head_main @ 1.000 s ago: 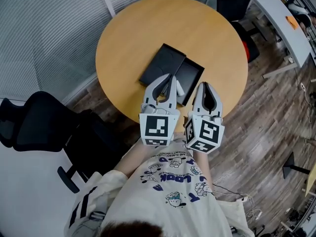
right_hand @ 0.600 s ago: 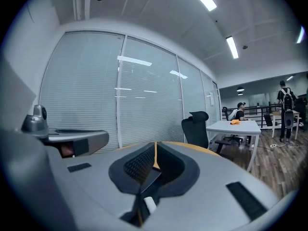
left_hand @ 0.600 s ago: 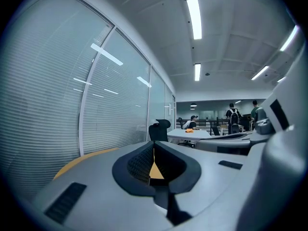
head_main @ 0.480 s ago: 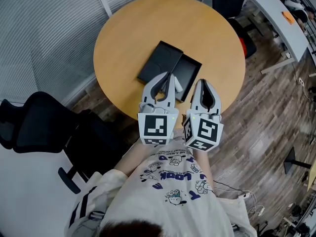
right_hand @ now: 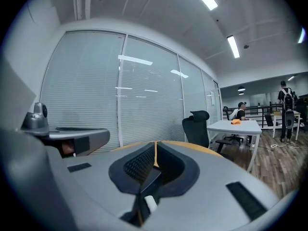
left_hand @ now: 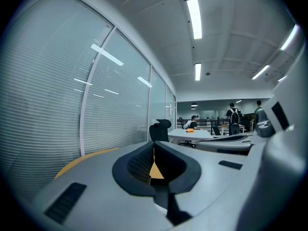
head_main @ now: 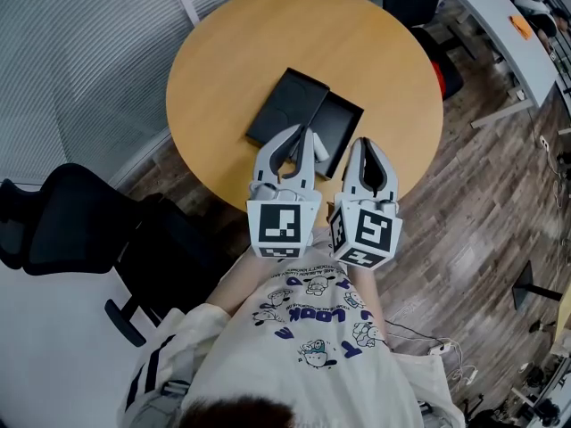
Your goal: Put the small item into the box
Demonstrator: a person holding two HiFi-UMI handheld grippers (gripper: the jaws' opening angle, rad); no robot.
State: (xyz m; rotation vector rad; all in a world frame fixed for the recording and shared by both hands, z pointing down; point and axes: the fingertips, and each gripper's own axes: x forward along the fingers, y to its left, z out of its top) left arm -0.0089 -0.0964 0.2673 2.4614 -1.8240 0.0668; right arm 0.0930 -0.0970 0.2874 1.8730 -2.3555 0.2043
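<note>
A black box lies in two flat parts on the round wooden table [head_main: 232, 52]: one part [head_main: 285, 107] at the left and an open tray [head_main: 339, 127] to its right. Beside the tray's near edge lies a small white item [head_main: 321, 153], just right of my left gripper's tips. My left gripper [head_main: 306, 135] hovers over the box's near edge, jaws together with nothing between them [left_hand: 153, 146]. The right gripper [head_main: 357, 144] hangs close beside it at the tray's near right corner, also shut and empty [right_hand: 155, 146]. Through its jaw gap the small white item [right_hand: 150, 203] shows.
A black office chair [head_main: 71, 226] stands left of the table, and another dark chair [head_main: 446, 69] at its far right. A white desk [head_main: 513, 34] sits at the upper right. Slatted window blinds [left_hand: 53, 95] run along the left. The floor is wood planks.
Both grippers stay side by side over the box's near edge; they and the table have only drifted slightly in the head view.
</note>
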